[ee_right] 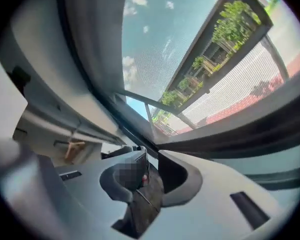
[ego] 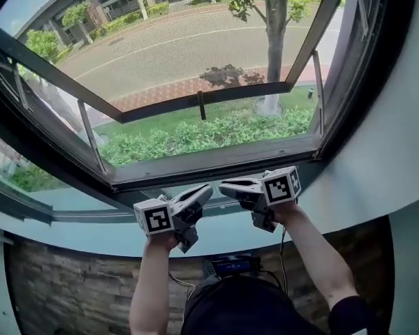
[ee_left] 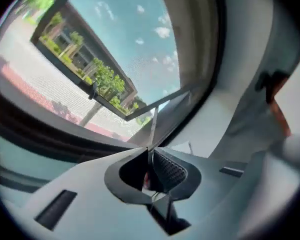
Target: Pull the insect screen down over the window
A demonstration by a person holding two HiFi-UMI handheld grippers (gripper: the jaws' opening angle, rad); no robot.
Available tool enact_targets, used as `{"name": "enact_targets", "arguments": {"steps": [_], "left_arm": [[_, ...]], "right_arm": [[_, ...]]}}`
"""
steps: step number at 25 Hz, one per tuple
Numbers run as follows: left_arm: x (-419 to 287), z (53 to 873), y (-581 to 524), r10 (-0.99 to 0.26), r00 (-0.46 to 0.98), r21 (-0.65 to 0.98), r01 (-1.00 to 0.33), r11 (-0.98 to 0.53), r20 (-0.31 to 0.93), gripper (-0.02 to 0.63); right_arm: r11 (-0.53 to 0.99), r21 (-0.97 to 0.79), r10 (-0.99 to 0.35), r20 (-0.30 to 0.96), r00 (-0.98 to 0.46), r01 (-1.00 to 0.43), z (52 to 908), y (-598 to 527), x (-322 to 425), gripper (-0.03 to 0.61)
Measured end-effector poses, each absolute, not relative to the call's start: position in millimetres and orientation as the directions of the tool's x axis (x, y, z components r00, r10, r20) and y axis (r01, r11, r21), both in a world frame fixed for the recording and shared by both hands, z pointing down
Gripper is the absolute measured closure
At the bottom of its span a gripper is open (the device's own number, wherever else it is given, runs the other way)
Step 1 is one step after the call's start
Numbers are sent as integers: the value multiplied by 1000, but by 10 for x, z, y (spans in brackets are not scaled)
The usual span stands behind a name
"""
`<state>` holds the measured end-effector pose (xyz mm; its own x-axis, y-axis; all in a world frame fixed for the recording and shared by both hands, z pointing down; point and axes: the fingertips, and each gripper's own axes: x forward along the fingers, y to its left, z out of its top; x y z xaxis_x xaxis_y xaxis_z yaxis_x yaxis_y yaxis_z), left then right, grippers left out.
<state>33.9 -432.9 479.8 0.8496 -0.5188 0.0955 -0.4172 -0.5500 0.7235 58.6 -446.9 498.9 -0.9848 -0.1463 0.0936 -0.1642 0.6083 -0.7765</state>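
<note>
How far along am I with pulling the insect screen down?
Looks nearly done: the insect screen mesh spans the opening, its bottom bar down by the sill. In hand: left gripper and right gripper sit just below that bar. Remaining: confirm it latches.

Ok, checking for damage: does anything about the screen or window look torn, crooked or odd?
Nothing stands out: the screen shows no visible tear or sag, and the window frame looks intact.

Both grey grippers, left (ego: 207, 188) and right (ego: 225, 185), carry cubes (ego: 156, 218) of black-and-white square markers, below a black window frame (ego: 209, 165) whose fine grey mesh screen (ego: 167, 47) veils a green hedge (ego: 195, 137), red brick paving (ego: 164, 91) and grey road (ego: 174, 44).
</note>
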Motion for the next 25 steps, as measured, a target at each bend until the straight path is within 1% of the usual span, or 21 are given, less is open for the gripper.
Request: {"name": "enact_targets", "arguments": {"steps": [2,3,4,7,12,17,25], "left_arm": [[291,4651,-4277,-559,828,822,-291,-490,-41,572],[290,4605,-4239,-572,817,845,-251,-472,-77,572],[301,4578,-4197,-581,809,858,-232,-459,-92,572],[331,4531,-4068,-602,793,871,-230,-434,-91,572],[312,4378,-3925,-610,785,860,-236,-453,-106,572],[255,4283,-3752,-587,796,860,-189,-474,-148,572],[-205,4328,-3238,-568,795,879,-100,-467,-212,572]], "right_arm": [[567,-821,-138,-11,-990,-70,4841,-4414,621,502],[553,-833,-135,-52,-989,-32,4784,-4383,638,502],[537,-844,-134,-84,-987,-1,4748,-4351,657,502],[498,-865,-134,-151,-979,65,4693,-4272,710,502],[479,-869,-154,-220,-963,122,4530,-4165,779,502],[502,-858,-194,-234,-953,109,4363,-3935,785,502],[488,-873,-313,-163,-936,-11,4402,-3393,611,502]]}}
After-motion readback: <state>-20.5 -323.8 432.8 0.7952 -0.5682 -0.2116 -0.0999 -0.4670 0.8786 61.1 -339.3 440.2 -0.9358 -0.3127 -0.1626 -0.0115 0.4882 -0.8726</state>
